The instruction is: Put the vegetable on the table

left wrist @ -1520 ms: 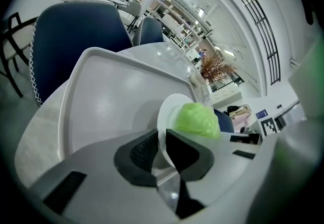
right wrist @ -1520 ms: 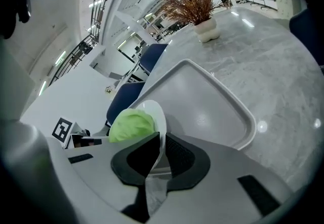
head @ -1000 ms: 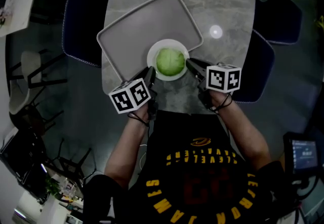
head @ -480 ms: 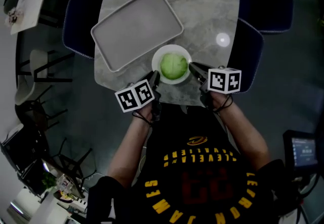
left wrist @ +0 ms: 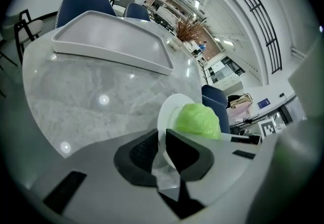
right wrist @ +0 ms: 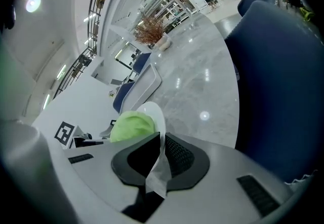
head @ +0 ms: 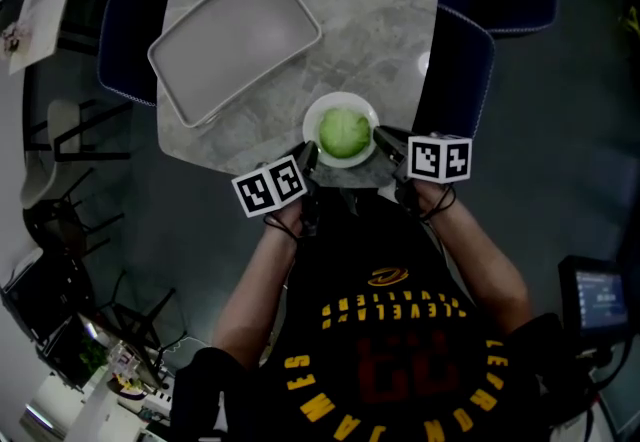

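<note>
Only legible print sits on the person's black shirt (head: 390,330), upside down in the head view: yellow "CLEVELAND" arched across the shirt's chest, dark red "23" beneath, yellow "LEBRON JAMES" under that; screen (head: 598,298) right of the shirt is too small to read.

The vegetable (head: 344,133) is lying on the plate (head: 312,120), which is being held at the near edge of the table (head: 380,20), a little right of that edge's middle. The left gripper (head: 306,158) is clamping the plate's left rim and the right gripper (head: 385,142) its right rim, both reaching in from the near side. The tray (head: 235,40) is lying behind and left of the plate, apart from it, along the table's left edge. One chair (head: 120,40) is standing by the left edge, and two more chairs (head: 470,50) by the right edge.
</note>
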A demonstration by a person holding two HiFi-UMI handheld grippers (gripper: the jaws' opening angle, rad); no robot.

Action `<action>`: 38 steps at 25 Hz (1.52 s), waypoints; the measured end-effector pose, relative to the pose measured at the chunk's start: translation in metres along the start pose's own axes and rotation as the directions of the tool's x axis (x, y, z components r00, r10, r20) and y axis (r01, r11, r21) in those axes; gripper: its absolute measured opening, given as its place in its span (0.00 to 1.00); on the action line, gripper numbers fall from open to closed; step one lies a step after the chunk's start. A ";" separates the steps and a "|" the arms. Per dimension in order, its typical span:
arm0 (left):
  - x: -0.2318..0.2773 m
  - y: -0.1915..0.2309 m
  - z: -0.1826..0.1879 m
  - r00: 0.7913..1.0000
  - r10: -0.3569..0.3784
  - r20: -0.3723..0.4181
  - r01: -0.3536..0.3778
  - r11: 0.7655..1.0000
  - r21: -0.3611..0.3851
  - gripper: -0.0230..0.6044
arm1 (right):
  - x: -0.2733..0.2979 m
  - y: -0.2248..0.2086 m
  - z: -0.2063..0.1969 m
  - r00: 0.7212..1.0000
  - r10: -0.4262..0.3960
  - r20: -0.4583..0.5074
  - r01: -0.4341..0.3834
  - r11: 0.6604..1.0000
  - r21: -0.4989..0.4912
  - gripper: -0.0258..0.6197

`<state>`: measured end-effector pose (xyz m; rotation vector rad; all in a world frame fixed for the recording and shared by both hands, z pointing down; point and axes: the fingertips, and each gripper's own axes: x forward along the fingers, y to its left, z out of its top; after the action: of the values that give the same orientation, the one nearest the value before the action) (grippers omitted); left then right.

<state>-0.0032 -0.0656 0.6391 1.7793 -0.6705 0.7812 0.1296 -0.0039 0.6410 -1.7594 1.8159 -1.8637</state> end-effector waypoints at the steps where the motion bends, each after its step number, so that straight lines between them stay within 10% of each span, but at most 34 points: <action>1: 0.004 0.003 -0.006 1.000 0.002 -0.002 -0.002 1.000 0.003 0.11 | 0.001 -0.005 -0.006 1.000 0.000 -0.001 0.000 1.000 0.002 0.10; 38: 0.040 0.006 -0.031 0.999 0.019 -0.034 -0.018 0.999 0.042 0.11 | 0.007 -0.046 -0.024 0.999 -0.035 0.015 0.035 0.999 0.013 0.10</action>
<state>0.0116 -0.0410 0.6812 1.7959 -0.6532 0.8422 0.1411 0.0235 0.6843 -1.8076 1.7751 -1.8648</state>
